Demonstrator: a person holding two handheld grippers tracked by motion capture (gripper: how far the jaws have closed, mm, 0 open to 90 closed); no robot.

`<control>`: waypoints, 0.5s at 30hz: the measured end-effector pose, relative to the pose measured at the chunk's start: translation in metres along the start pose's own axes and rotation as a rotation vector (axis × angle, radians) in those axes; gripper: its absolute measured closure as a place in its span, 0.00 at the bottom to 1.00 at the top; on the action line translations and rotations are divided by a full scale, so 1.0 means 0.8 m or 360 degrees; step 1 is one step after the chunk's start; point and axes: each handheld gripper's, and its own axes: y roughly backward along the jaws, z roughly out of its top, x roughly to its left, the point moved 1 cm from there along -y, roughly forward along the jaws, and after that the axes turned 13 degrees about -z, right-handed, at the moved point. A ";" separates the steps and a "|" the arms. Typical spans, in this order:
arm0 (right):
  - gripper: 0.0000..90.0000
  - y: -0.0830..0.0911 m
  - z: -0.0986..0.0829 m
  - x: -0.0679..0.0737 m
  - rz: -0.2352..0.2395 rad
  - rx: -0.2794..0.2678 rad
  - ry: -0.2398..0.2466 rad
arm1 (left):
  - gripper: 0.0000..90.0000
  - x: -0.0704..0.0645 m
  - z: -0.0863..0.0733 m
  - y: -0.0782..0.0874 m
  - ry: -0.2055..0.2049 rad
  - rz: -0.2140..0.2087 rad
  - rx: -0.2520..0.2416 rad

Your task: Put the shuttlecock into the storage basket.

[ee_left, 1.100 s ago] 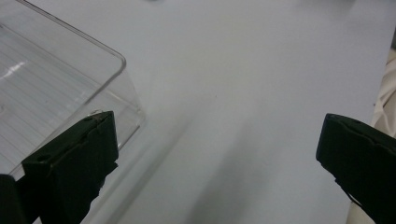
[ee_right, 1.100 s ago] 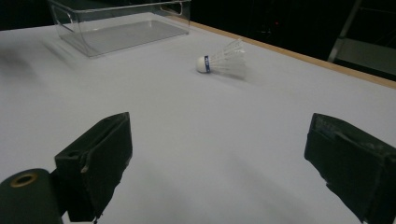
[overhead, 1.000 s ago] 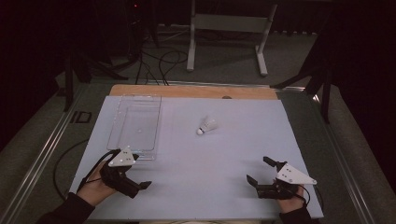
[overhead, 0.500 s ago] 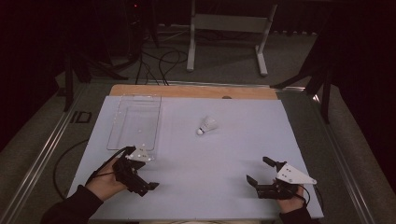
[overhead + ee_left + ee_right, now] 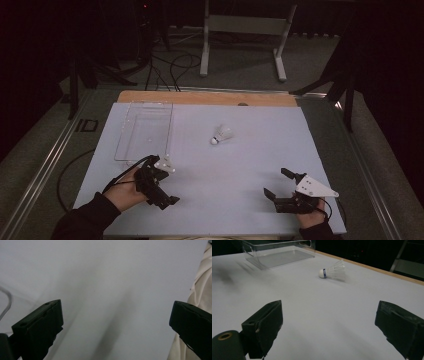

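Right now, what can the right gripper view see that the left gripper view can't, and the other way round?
Right gripper view alone: a shuttlecock lying on its side, a clear plastic box, the table's wooden edge. Left gripper view alone: cream cloth at its right edge. Both share the white table top and a pair of black tongs held wide open, holding nothing.
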 end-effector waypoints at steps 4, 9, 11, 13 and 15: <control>0.09 0.000 0.000 0.000 -0.0001 -0.0001 0.0001 | 0.00 0.000 0.009 -0.001 0.0000 0.0006 0.0010; 0.09 0.000 0.000 0.000 0.0004 -0.0001 -0.0002 | 0.00 0.001 0.023 -0.001 0.0007 0.0024 0.0059; 0.09 0.000 0.000 0.000 0.0002 -0.0001 -0.0002 | 0.00 0.000 0.029 0.000 -0.0012 0.0046 0.0077; 0.09 0.000 0.000 0.000 0.0002 -0.0001 -0.0004 | 0.00 0.002 0.034 0.000 -0.0006 0.0053 0.0095; 0.09 0.000 0.000 0.000 -0.0001 -0.0003 -0.0004 | 0.00 0.005 0.041 0.000 0.0029 0.0069 0.0095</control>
